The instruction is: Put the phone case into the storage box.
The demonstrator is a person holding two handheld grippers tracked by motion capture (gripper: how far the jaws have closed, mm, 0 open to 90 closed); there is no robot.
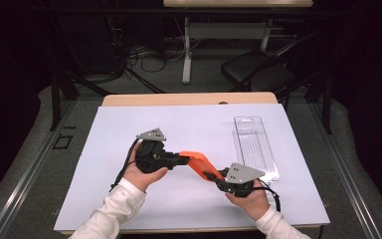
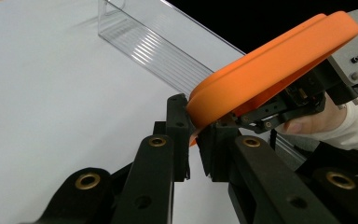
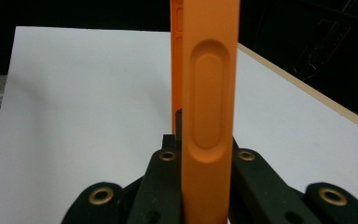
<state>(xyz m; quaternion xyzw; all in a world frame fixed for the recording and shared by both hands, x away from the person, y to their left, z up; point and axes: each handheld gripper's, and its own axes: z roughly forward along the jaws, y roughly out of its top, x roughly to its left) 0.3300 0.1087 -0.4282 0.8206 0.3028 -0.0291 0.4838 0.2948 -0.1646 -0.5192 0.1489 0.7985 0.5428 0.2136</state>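
White table sheet (image 1: pixel 129 199) — orange case (image 1: pixel 197 165) | clamped between left hand-held gripper (image 1: pixel 181 160) — right hand-held gripper (image 1: pixel 218 176)

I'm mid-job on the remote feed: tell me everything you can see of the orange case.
The orange case looks like a soft, matte, rubbery phone cover: flat, with rounded corners and a raised rim. One narrow edge carries a long oval recess. It is held off the white table cover, slanting between the two hands. The left claw pinches one end; the right claw clamps the other. A clear plastic tray lies just beyond it, apart.
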